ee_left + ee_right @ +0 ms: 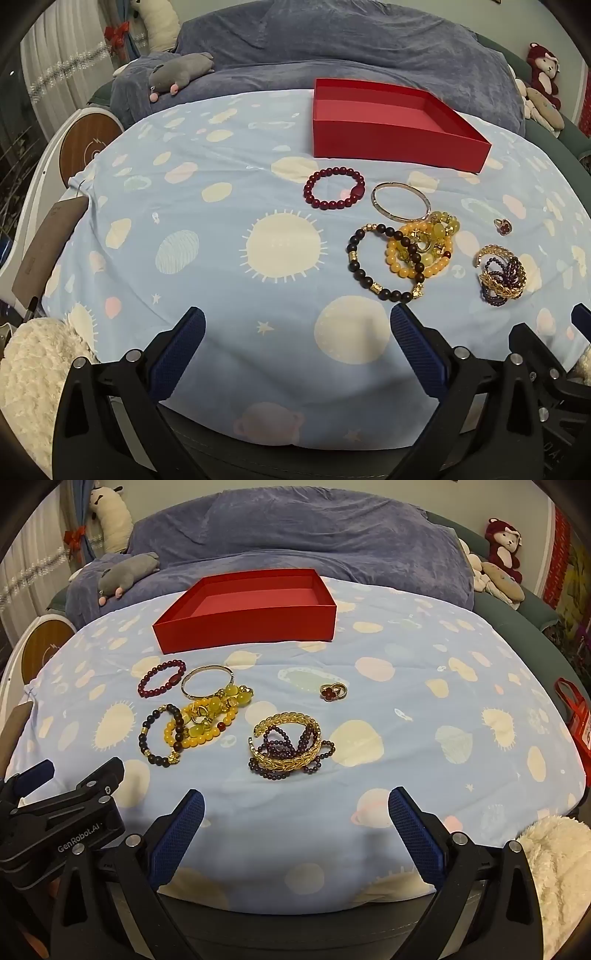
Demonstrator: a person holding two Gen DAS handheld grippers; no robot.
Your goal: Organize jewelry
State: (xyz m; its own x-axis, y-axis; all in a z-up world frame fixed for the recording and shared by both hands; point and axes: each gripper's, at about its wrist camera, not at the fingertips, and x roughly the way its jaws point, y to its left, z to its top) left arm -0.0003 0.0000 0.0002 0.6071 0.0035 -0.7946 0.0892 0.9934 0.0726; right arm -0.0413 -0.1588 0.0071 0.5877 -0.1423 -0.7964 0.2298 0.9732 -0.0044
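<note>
An empty red box (pixel 391 142) (pixel 251 626) stands at the far side of a blue planet-print sheet (pixel 229 206) (pixel 424 701). In front of it lie a dark red bead bracelet (pixel 334 187) (pixel 161 678), a thin metal bangle (pixel 400 201) (pixel 207 682), a heap of yellow beads (pixel 421 245) (pixel 208 716), a dark bead bracelet (pixel 373 269) (pixel 159 740), a gold cuff tangled with purple beads (pixel 500 275) (pixel 290 747) and a red flower ring (pixel 503 226) (pixel 332 691). My left gripper (pixel 297 347) and right gripper (pixel 295 827) hover near the front edge, both open and empty.
A blue blanket (pixel 351 44) is bunched behind the box, with a grey plush (pixel 181 72) at its left and a red plush monkey (pixel 504 548) at the right. A red bag (pixel 574 716) sits off the right edge. Fluffy white fabric (pixel 33 373) (pixel 554 867) lies at the near corners.
</note>
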